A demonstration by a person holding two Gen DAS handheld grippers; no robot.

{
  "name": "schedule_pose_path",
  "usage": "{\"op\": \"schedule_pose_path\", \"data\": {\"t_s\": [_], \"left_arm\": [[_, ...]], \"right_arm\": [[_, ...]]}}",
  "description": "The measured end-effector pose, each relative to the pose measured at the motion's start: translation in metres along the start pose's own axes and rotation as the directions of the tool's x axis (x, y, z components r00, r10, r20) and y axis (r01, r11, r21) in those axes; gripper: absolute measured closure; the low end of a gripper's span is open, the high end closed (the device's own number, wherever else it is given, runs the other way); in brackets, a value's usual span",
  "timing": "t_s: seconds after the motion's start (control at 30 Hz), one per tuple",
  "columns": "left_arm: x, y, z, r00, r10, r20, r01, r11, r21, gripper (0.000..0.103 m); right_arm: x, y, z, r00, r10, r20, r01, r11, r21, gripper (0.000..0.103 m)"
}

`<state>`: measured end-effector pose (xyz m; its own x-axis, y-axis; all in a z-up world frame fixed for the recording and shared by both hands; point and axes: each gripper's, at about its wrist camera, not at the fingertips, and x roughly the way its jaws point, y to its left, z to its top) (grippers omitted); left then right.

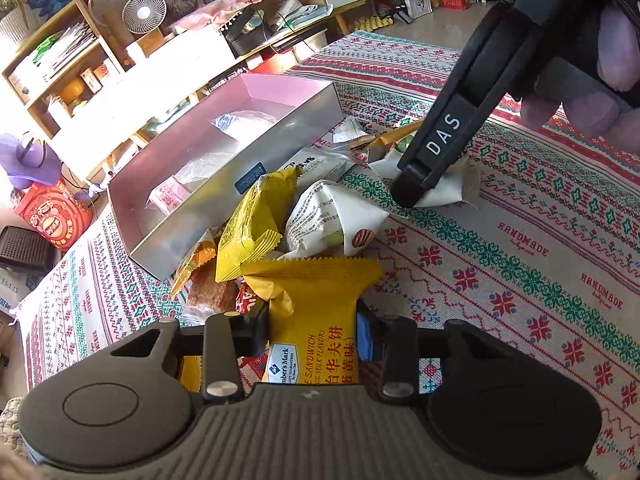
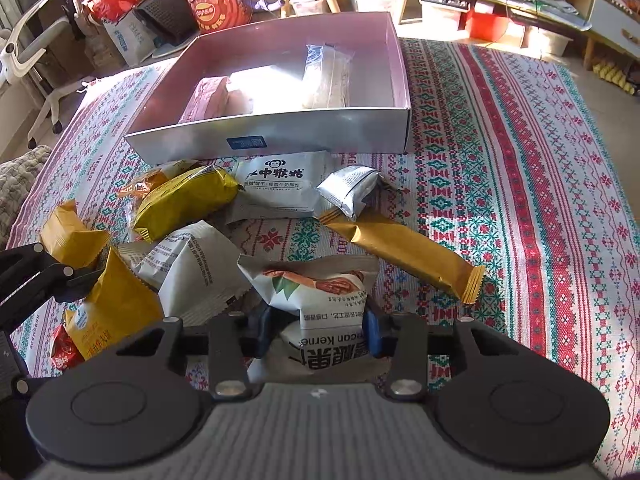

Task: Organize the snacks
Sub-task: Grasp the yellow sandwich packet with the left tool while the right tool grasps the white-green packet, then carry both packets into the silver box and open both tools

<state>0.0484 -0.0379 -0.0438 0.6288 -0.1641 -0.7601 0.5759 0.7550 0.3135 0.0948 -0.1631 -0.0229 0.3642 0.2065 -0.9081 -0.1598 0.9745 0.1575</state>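
1. Left gripper [image 1: 312, 332]: jaws pinching a yellow sandwich-biscuit packet [image 1: 316, 320], held at 6 o'clock in the left wrist view. Glossy foil, flat, with a saw-tooth sealed end.
2. Right gripper [image 2: 316, 330]: jaws closed against a white pecan packet [image 2: 320, 300], pressed down on the patterned cloth [image 2: 520, 200]. Crinkly paper-like film, puffed and pillow-shaped.
3. Silver box [image 2: 280, 136]: at 12 o'clock in the right wrist view, beyond the pile. Rectangular, shiny card walls, pinkish inside. A pink packet [image 2: 208, 100] and a pale long packet [image 2: 328, 76] already lie in it.
4. Loose snacks, between the box and the grippers:
   - gold bar [image 2: 404, 252], long and slim, at 2 o'clock of the pecan packet;
   - small silver pouch [image 2: 352, 190], touching the bar's far end;
   - white biscuit packet [image 2: 280, 188], flat, just in front of the box wall;
   - yellow pouch [image 2: 184, 196], plump, at 10 o'clock.
5. Surface: woven cloth in red, green and white bands, coarse and slightly wrinkled.
6. Risks, as judged:
   - slick foil may slide out of the left jaws, since the grip is on the packet's middle only;
   - a hard squeeze could crush brittle contents in either packet;
   - both grippers heading to the box together could collide, being close;
   - a packet edge could catch the near box wall and push the light box along the cloth.
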Motion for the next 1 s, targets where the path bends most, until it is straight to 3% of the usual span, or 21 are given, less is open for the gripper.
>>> {"op": "schedule_pose_path", "data": {"t_s": [0.5, 0.83, 1.0], "left_arm": [[-0.015, 0.014, 0.007, 0.996, -0.087, 0.009, 0.088, 0.986, -0.14, 0.061], [-0.038, 0.029, 0.02, 0.988, -0.127, 0.082, 0.142, 0.966, -0.216, 0.061], [-0.048, 0.047, 0.032, 0.985, -0.106, 0.134, 0.141, 0.947, -0.287, 0.061]], "right_arm": [[-0.026, -0.003, 0.008, 0.997, 0.029, 0.065, -0.029, 1.0, 0.0, 0.065], [-0.046, -0.007, 0.021, 0.991, 0.066, 0.114, -0.068, 0.997, 0.019, 0.065], [-0.051, -0.012, 0.034, 0.987, 0.069, 0.148, -0.077, 0.996, 0.047, 0.065]]}}
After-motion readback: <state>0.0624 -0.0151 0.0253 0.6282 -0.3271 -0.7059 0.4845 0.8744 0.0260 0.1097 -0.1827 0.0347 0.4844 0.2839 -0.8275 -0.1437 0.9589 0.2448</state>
